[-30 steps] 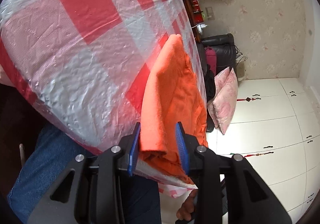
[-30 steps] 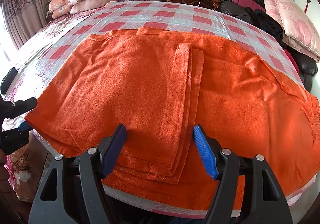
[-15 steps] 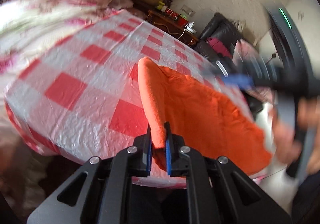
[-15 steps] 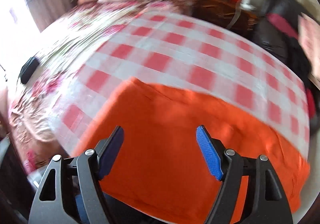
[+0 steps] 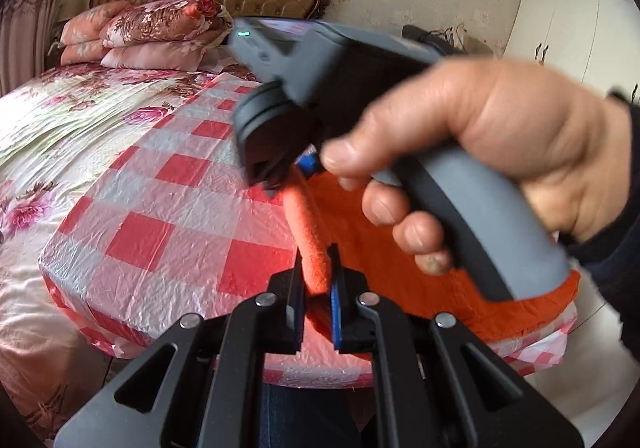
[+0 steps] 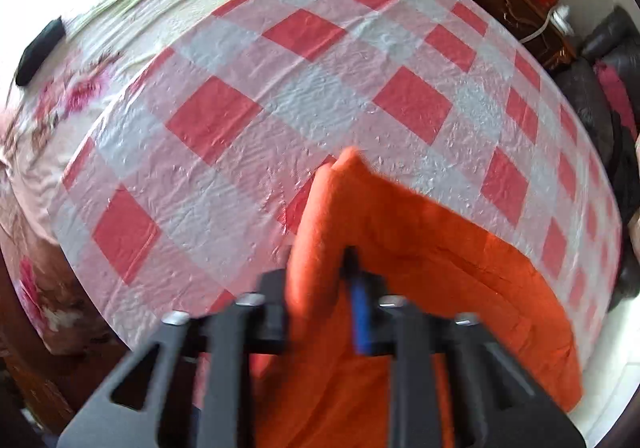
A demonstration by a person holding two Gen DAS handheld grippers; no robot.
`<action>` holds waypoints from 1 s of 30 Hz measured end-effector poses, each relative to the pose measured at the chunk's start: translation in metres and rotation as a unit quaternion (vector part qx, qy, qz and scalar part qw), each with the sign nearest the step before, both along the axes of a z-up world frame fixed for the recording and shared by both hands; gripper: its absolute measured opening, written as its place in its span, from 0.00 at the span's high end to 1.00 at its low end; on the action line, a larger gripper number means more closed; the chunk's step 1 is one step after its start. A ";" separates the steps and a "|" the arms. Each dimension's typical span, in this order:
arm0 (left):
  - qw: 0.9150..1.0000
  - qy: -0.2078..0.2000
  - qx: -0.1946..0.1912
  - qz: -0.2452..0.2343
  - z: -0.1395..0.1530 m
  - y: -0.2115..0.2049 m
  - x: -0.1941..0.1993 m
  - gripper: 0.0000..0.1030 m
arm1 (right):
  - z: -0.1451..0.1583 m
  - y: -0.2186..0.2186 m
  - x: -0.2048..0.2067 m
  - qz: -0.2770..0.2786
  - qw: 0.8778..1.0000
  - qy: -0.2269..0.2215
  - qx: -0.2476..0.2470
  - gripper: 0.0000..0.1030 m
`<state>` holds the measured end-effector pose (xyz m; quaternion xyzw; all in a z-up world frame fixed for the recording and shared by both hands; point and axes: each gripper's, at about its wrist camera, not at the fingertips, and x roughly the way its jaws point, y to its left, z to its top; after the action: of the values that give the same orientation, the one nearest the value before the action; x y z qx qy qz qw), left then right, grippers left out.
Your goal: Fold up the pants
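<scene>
Step in hand, as judged: carry a pinched edge of the pants across to make a fold. To do it well, keep both pinches firm, hold the two grip points level so the edge stays straight, carry the cloth low over the cover, and lay it down edge to edge before releasing.

Left gripper: the jaws are pressed nearly together, pinching a raised ridge of the orange pants. The ridge runs forward from the jaws toward the right gripper, which bites the same ridge farther along; its tips are partly hidden there. A hand holds its grey handle.

Right gripper: the jaws are drawn close onto a thick, lifted fold of the pants. The view is blurred, so contact on the blue pad side is not sharp.

The rest of the pants lies flat on the checked cover, at its near edge. The cover lies on the bed.
</scene>
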<state>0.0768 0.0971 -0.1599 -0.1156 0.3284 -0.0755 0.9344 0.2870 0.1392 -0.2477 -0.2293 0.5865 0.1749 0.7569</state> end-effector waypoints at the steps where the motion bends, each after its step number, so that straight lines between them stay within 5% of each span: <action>1: 1.000 -0.002 -0.005 0.004 0.003 0.006 -0.001 0.91 | 0.005 -0.002 0.001 -0.006 1.000 0.002 0.027 0.89; 8: 0.998 -0.058 0.029 -0.015 0.069 0.013 -0.004 0.91 | 0.094 -0.031 0.002 -0.004 0.984 -0.024 0.179 0.92; 12: 0.986 -0.117 0.087 -0.085 0.105 -0.056 -0.018 0.91 | 0.147 -0.105 -0.001 -0.030 0.964 -0.034 0.261 0.92; 16: 0.961 -0.160 0.149 -0.169 0.105 -0.155 -0.038 0.91 | 0.166 -0.199 -0.013 -0.065 0.953 -0.054 0.290 0.92; 20: 0.933 -0.184 0.206 -0.231 0.067 -0.251 -0.054 0.91 | 0.148 -0.308 -0.028 -0.134 0.944 -0.069 0.294 0.92; 24: 0.899 -0.201 0.280 -0.271 0.010 -0.332 -0.067 0.91 | 0.088 -0.396 -0.032 -0.192 0.934 -0.050 0.298 0.92; 28: 0.874 -0.210 0.342 -0.275 -0.040 -0.364 -0.066 0.90 | 0.022 -0.434 -0.025 -0.244 0.922 -0.014 0.300 0.87; 30: 0.860 -0.222 0.360 -0.284 -0.053 -0.370 -0.073 0.82 | 0.007 -0.443 -0.025 -0.255 0.917 -0.004 0.307 0.81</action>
<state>0.0034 -0.2724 -0.2133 0.3470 0.1351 -0.2378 0.8971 0.2616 -0.3035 -0.2407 0.1715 0.5396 0.1466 0.8111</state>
